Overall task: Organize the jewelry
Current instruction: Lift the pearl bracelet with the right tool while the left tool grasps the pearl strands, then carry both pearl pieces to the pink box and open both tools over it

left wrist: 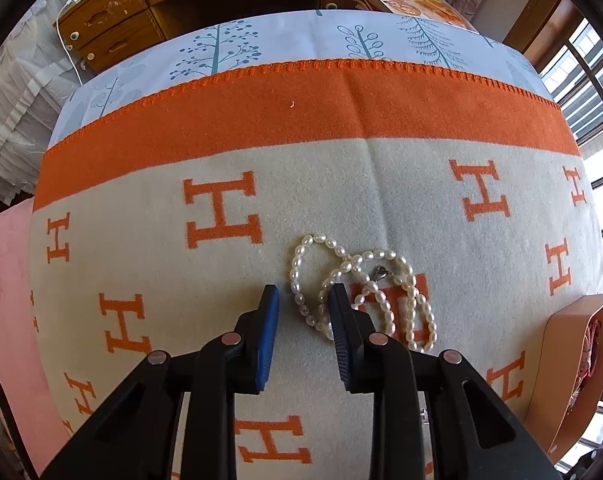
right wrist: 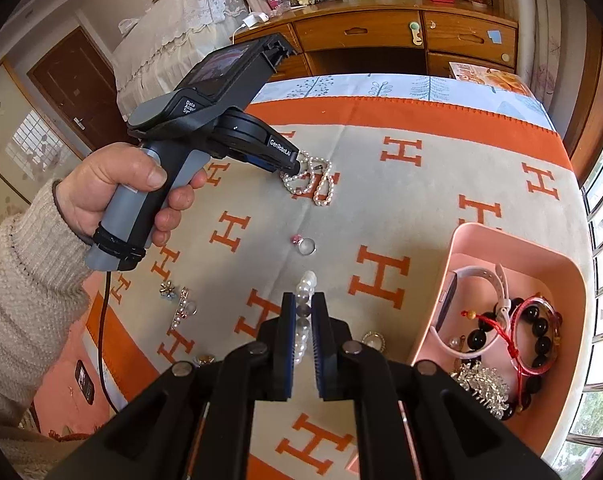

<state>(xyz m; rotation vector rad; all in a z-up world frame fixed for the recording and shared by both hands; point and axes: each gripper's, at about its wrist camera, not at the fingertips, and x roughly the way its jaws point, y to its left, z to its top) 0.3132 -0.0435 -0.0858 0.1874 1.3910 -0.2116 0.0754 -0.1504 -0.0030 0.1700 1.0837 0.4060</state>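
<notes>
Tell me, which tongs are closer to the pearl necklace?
Left. The left tongs hang right over the pearl necklace, one loop between their fingers. The right tongs are far off, shut on a bead bracelet.

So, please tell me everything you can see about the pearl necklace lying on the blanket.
The pearl necklace is a strand of small, oval, glossy white pearls with a little silver clasp. It lies loose in several overlapping loops on the cream and orange blanket, partly over an orange letter. The left claw points down over it with its jaws apart; one loop lies between the blue pads, which do not press it.
</notes>
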